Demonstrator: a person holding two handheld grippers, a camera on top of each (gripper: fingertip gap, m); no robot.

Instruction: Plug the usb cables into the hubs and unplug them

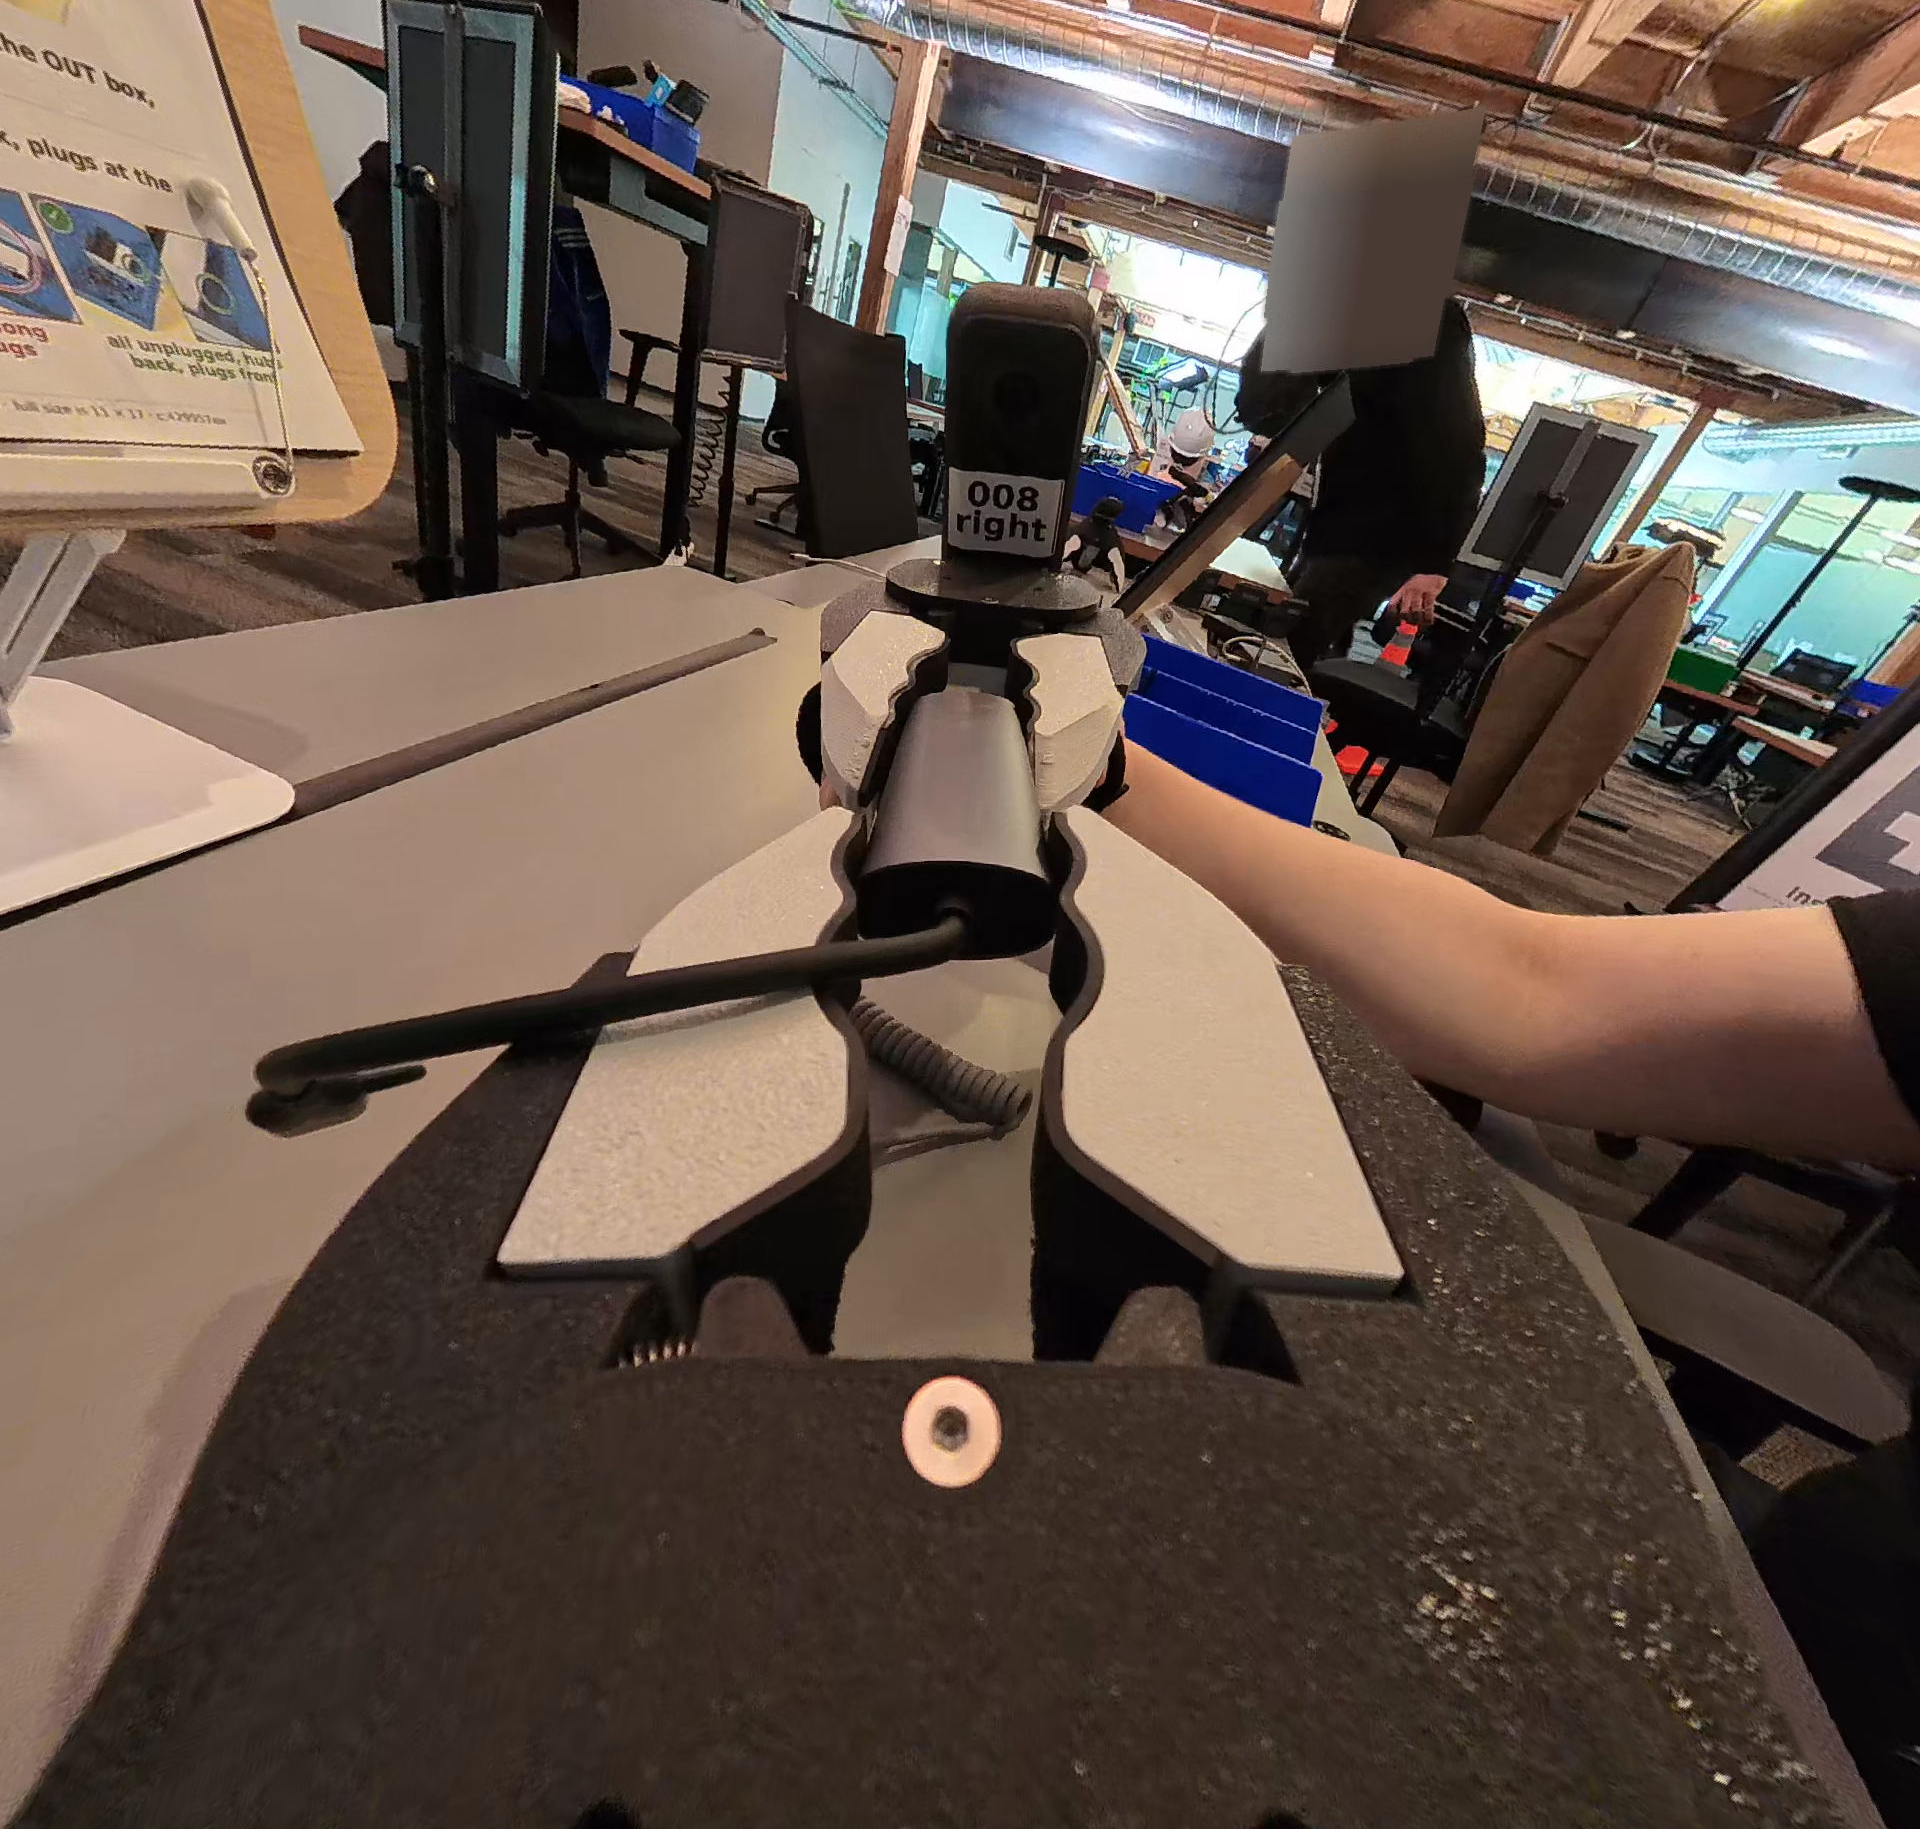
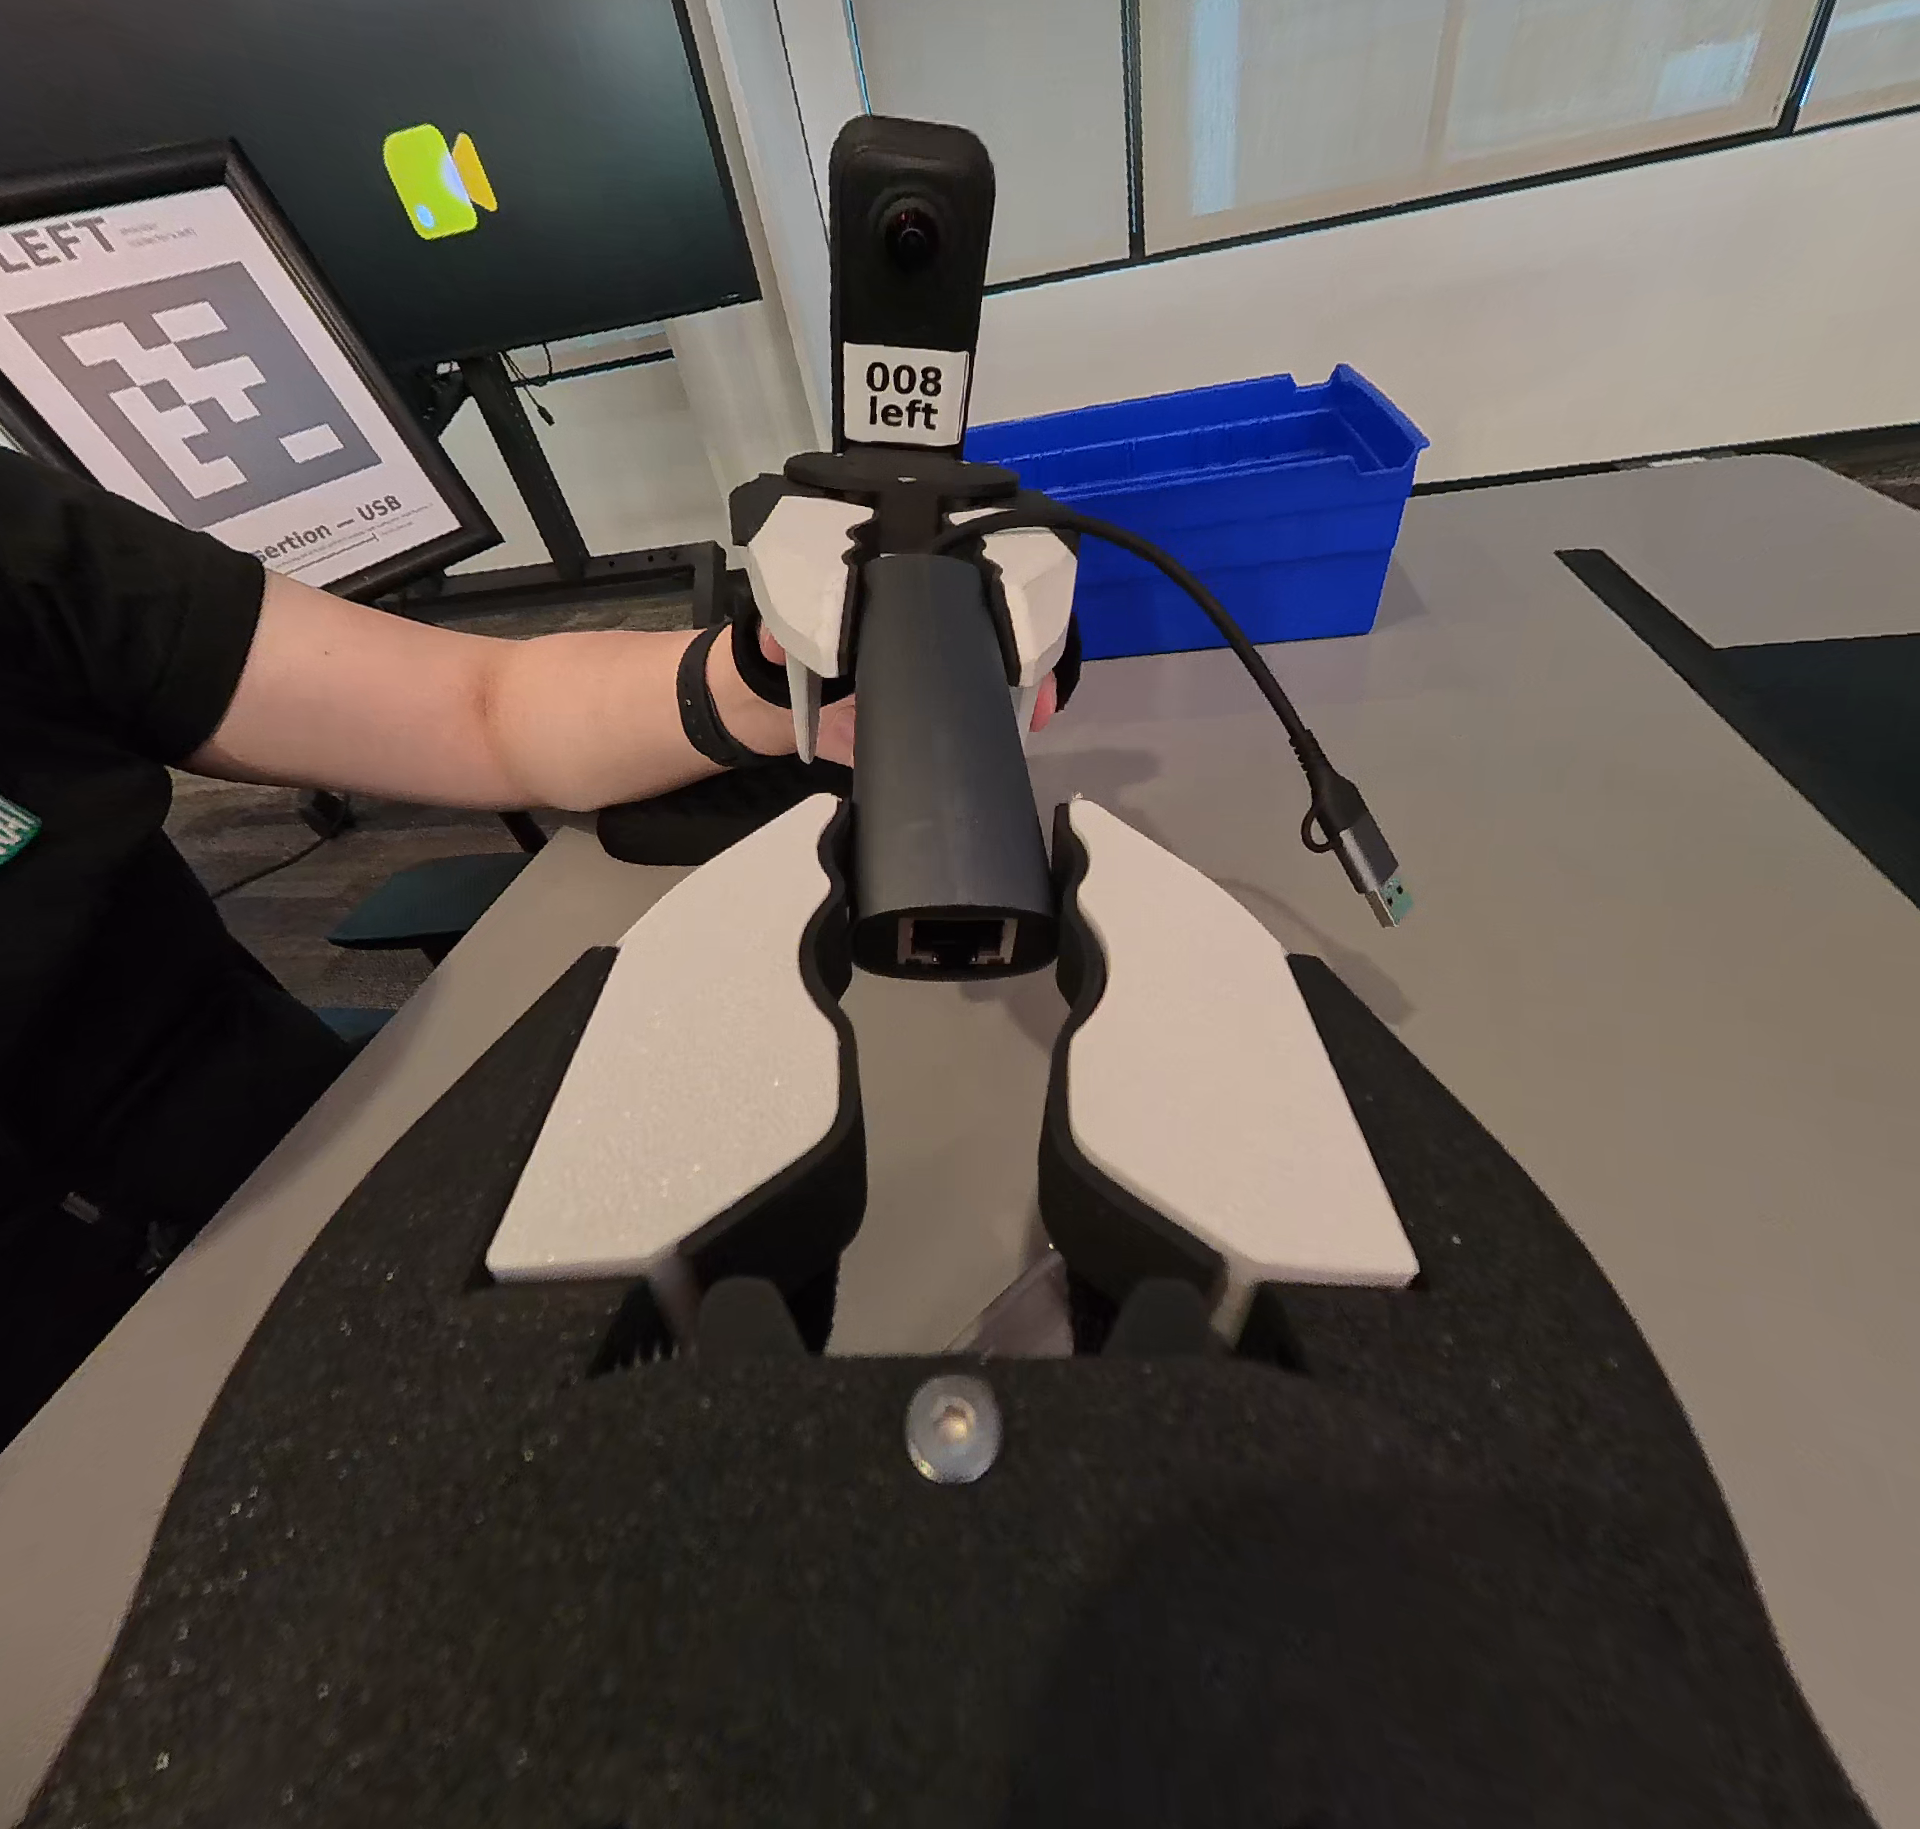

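Note:
A dark tube-shaped USB hub [image 1: 961, 792] is held level above the grey table [image 1: 416, 844] between both grippers. My left gripper [image 1: 956, 875] is shut on its cable end. My right gripper [image 2: 951, 875] is shut on the other end of the hub [image 2: 940, 740], where a network socket [image 2: 956, 940] faces the camera. The right gripper also shows at the far end in the left wrist view [image 1: 971, 709], and the left gripper in the right wrist view [image 2: 914, 616]. The hub's short black cable [image 2: 1226, 626] hangs free. Its USB plug [image 2: 1377, 870] is plugged into nothing.
A blue bin [image 2: 1226, 512] stands on the table beyond the hub. More blue bins [image 1: 1226, 740] stand behind the right gripper. An instruction sheet on a stand [image 1: 135, 221] is at far left. A marker board [image 2: 197, 387] leans by the table. A person [image 1: 1371, 449] stands in the background. My left and right fingertips are right by each other.

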